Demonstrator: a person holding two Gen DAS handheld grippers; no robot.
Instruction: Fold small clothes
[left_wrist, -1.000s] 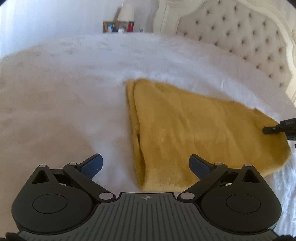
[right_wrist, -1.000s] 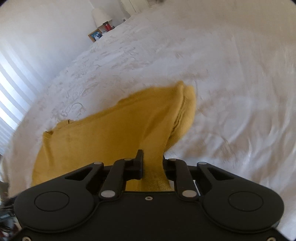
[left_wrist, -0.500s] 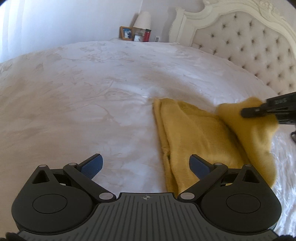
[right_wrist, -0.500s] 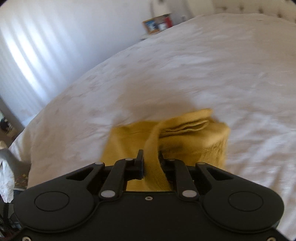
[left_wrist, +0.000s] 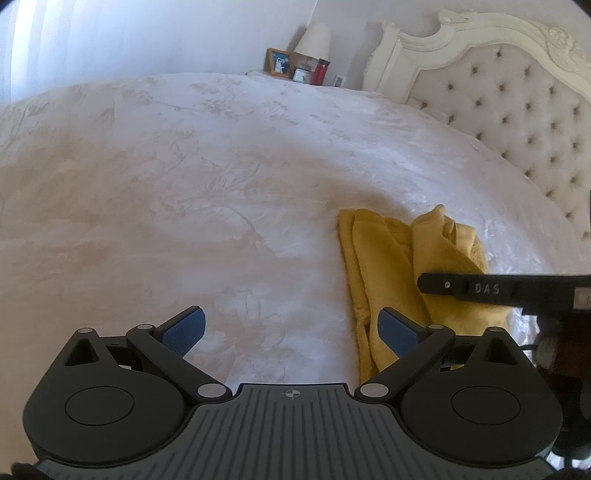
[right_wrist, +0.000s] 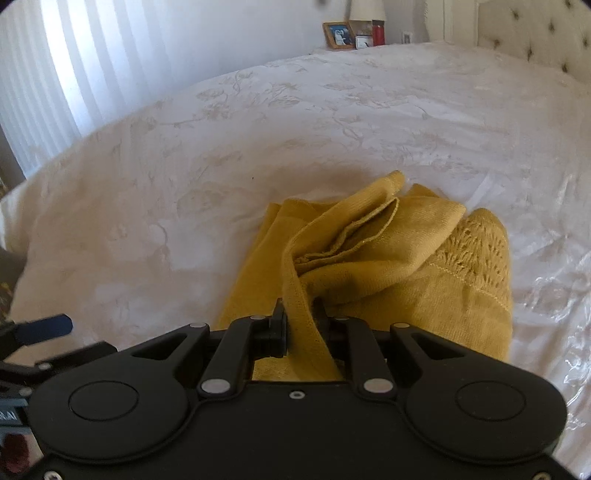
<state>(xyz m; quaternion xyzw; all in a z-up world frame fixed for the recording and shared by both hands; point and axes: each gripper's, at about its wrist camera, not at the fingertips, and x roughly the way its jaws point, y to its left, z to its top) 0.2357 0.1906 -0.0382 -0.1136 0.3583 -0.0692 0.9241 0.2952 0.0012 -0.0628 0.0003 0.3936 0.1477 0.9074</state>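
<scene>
The right tool (right_wrist: 300, 321), clamped on the yellow knit garment (right_wrist: 388, 258), has carried its edge across, halving it on the bed (left_wrist: 184, 184); the left tool (left_wrist: 291, 328) waits apart, empty.

My left gripper (left_wrist: 291, 328) is matte black with a ribbed grey centre plate marked by a small crosshair; its fingers (left_wrist: 183, 328) carry blue textured pads, and silver pivot pins dot the linkage arms above two round black housings. My right gripper (right_wrist: 301, 325) is all black, with the same silver pins and disc housings, plus one small centre screw. Its side bears the raised letters "DAS".
</scene>
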